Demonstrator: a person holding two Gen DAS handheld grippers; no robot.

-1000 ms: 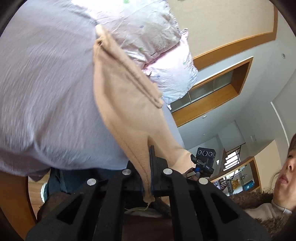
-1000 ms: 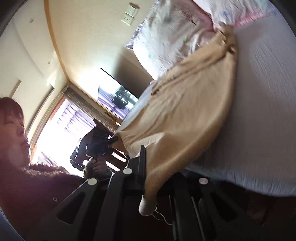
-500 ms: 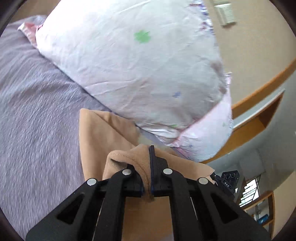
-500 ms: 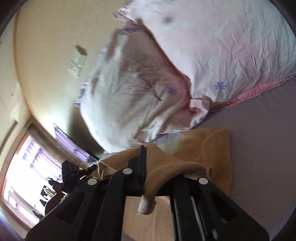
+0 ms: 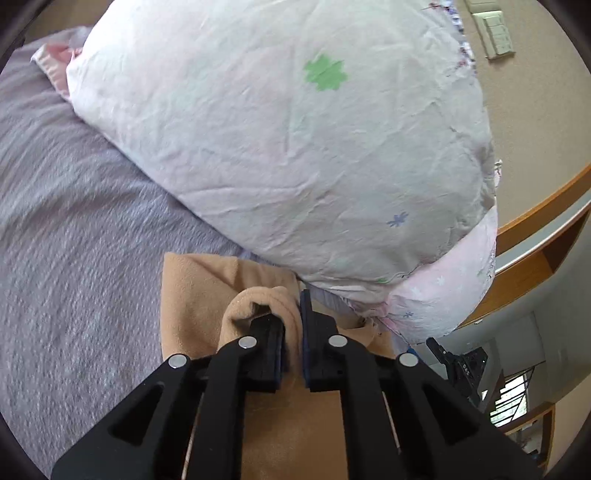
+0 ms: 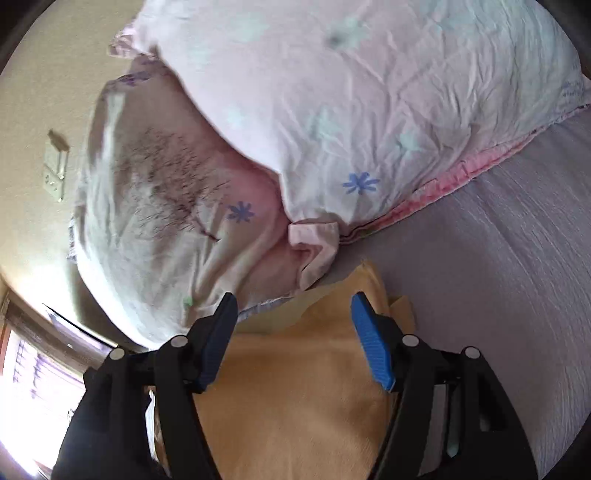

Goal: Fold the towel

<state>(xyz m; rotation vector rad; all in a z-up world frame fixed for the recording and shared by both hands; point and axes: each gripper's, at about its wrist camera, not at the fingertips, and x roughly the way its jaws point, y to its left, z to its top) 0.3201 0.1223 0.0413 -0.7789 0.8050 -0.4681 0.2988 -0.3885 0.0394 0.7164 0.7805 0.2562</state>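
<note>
A tan towel [image 5: 192, 295] lies folded on the lilac bedsheet [image 5: 74, 240], its far edge against the pillows. My left gripper [image 5: 293, 321] is shut on a bunched corner of the towel, the cloth looping over the left finger. In the right wrist view the same towel [image 6: 295, 387] lies flat beneath my right gripper [image 6: 291, 325], which is open, its blue pads [image 6: 369, 343] wide apart with nothing between them.
A big white pillow with flower prints [image 5: 295, 140] lies just beyond the towel, and a pink-edged pillow [image 6: 369, 92] sits on another. A wall with a switch plate [image 5: 496, 29] lies behind. The bedsheet [image 6: 498, 258] extends to the right.
Both grippers carried the towel's near edge forward over to the pillows, folding it. The right gripper then opened and let its corner drop; the left stays shut on its corner.
</note>
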